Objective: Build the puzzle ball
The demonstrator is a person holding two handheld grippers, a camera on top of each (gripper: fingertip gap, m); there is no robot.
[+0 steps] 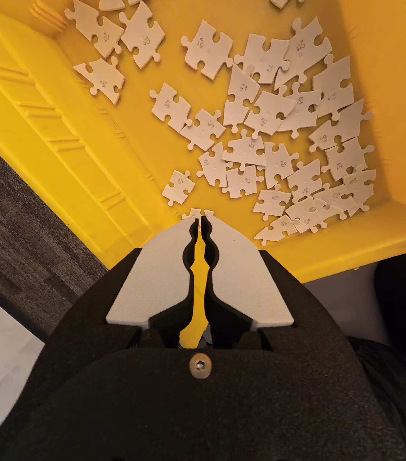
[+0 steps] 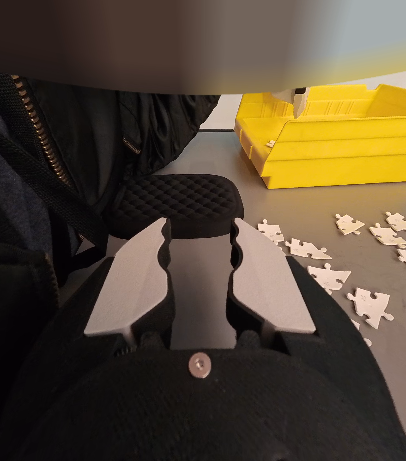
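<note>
**Left gripper pinches a piece in the bin; right waits open**

The left gripper (image 1: 200,219) reaches down into the yellow bin (image 1: 92,154), its tips drawn almost together on the edge of a white puzzle piece (image 1: 198,212). Only that piece's knobs show past the tips, so how deep the hold goes cannot be told. Many more loose pieces (image 1: 281,139) lie face-down over the bin floor, some overlapping, the thickest heap toward the right wall.

The right gripper (image 2: 200,224) sits low over the grey table (image 2: 271,199), jaws spread wide with nothing between them. Ahead of it lies a black quilted pad (image 2: 179,197); to its right, a scatter of table pieces (image 2: 329,275) lies flat and well apart from one another. The bin stands farther back on the same table, and the left gripper's pale fingers dip into it from above.

No assembled part of the ball shows in either view — by that, the job looks to be at the stage of fetching pieces out of the bin. The next move likely calls for a clean lift of the pinched piece without dragging neighbours, then carrying it over the bin's front wall to the table. A thin piece held only at its edge could twist or slip, so a steady grip matters.
</note>
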